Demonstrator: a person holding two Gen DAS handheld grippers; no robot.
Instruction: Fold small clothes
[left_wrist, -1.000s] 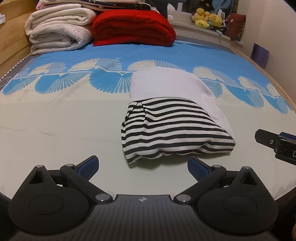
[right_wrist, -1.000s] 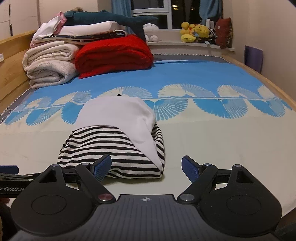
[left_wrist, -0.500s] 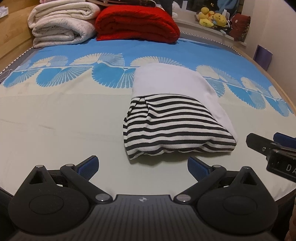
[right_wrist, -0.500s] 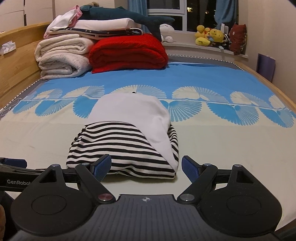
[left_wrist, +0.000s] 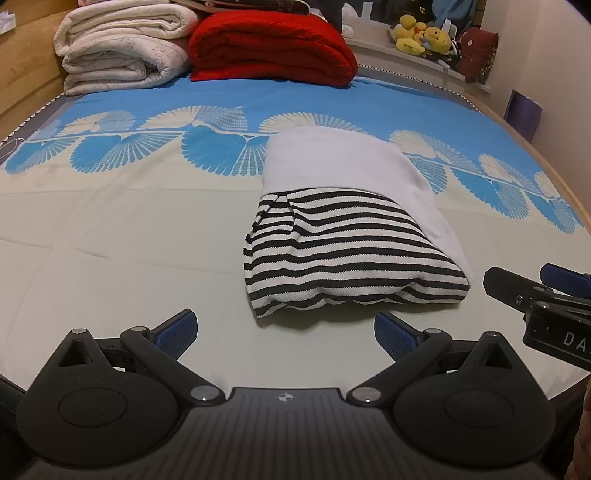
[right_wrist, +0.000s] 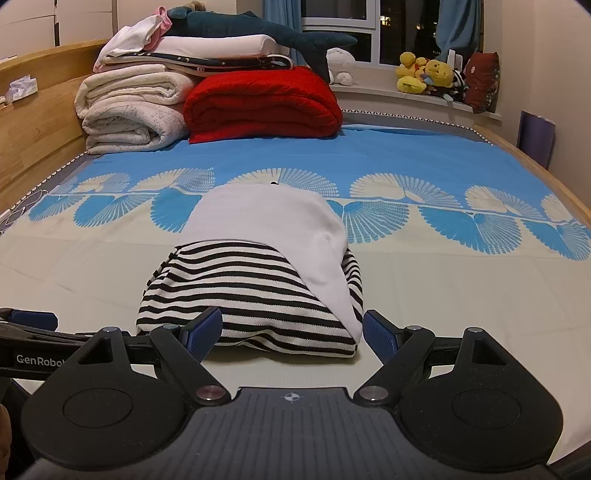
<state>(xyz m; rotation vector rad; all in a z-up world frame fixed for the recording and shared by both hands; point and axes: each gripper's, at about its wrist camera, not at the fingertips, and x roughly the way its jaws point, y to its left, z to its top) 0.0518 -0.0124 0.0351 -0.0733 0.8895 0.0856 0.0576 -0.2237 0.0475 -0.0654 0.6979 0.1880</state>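
A small folded garment lies on the bed, black-and-white striped (left_wrist: 343, 258) at the near end and plain white (left_wrist: 343, 162) at the far end. The right wrist view shows the same bundle, striped part (right_wrist: 251, 295) nearest me. My left gripper (left_wrist: 286, 332) hovers open just short of the bundle's near edge, holding nothing. My right gripper (right_wrist: 293, 332) is open too, its fingertips level with the bundle's near right corner, nothing gripped. The right gripper also shows at the right edge of the left wrist view (left_wrist: 543, 291).
The bed sheet (left_wrist: 110, 240) is cream near me and blue with fan prints farther off. Folded white blankets (right_wrist: 129, 114) and a red blanket (right_wrist: 262, 107) are stacked at the far end. Plush toys (right_wrist: 428, 74) sit on the windowsill. A wooden bed frame (right_wrist: 37, 129) runs along the left.
Both grippers have shifted slightly, so the bundle sits more central in the right wrist view and a little farther right in the left one. The garment itself has not moved.
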